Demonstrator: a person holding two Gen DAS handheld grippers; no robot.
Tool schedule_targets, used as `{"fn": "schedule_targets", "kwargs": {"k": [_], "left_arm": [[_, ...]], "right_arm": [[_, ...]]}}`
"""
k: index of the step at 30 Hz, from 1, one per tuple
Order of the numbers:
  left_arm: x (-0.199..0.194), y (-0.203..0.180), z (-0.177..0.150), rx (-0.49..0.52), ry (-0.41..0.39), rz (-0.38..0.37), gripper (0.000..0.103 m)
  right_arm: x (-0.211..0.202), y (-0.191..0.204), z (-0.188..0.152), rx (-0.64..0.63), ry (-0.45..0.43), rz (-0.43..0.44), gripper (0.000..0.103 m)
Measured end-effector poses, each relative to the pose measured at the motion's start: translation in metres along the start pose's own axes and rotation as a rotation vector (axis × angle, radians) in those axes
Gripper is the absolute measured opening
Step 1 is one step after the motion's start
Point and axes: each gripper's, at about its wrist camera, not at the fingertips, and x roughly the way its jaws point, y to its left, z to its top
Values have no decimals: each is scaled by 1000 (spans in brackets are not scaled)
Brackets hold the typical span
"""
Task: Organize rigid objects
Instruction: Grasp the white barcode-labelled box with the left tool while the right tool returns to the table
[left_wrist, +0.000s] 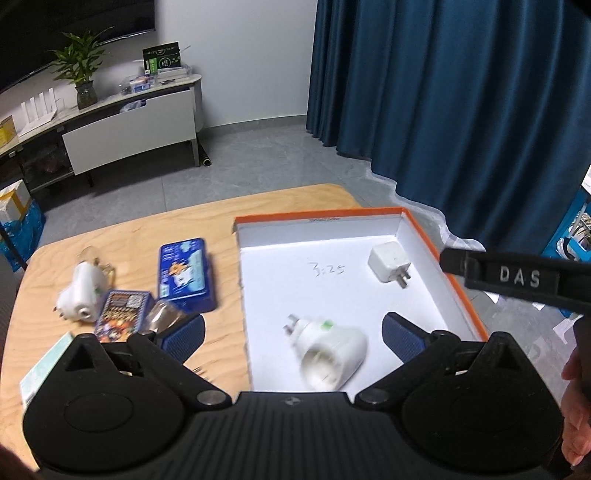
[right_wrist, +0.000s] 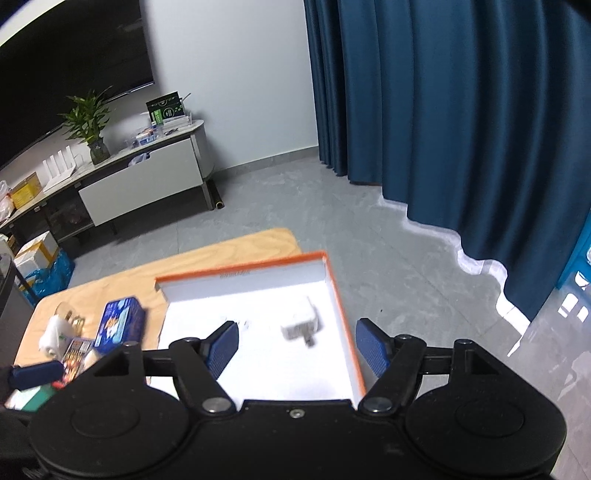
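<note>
Both tongs gape wide, left gripper (left_wrist: 293, 334) over the "3:25"-marked box (left_wrist: 458, 273), right gripper (right_wrist: 297, 347) strapped "DAS".

Probably a living room: television (right_wrist: 74, 66), curtains (right_wrist: 443, 110).

The left wrist view looks forward and down along the left tool (left_wrist: 293, 334), close above the counter (left_wrist: 122, 236) and the box (left_wrist: 458, 273). The right wrist view looks forward and down along the right tool (right_wrist: 297, 345), from higher and farther back, near the box's right rim. Both views share the box (right_wrist: 240, 273), the counter (right_wrist: 155, 269), the curtain (left_wrist: 443, 92) and the cabinet (left_wrist: 129, 129).
</note>
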Motion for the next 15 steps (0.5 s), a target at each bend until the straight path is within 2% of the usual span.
{"fn": "schedule_targets", "kwargs": {"k": [5, 9, 15], "left_arm": [[-10, 33, -15, -51, 18, 27, 103], [-15, 53, -24, -89, 45, 83, 103], [-31, 84, -39, -130, 34, 106, 103]], "right_arm": [[-5, 10, -15, -23, 23, 23, 83], [-5, 24, -26, -37, 42, 58, 83], [-8, 58, -43, -119, 62, 120, 83]]}}
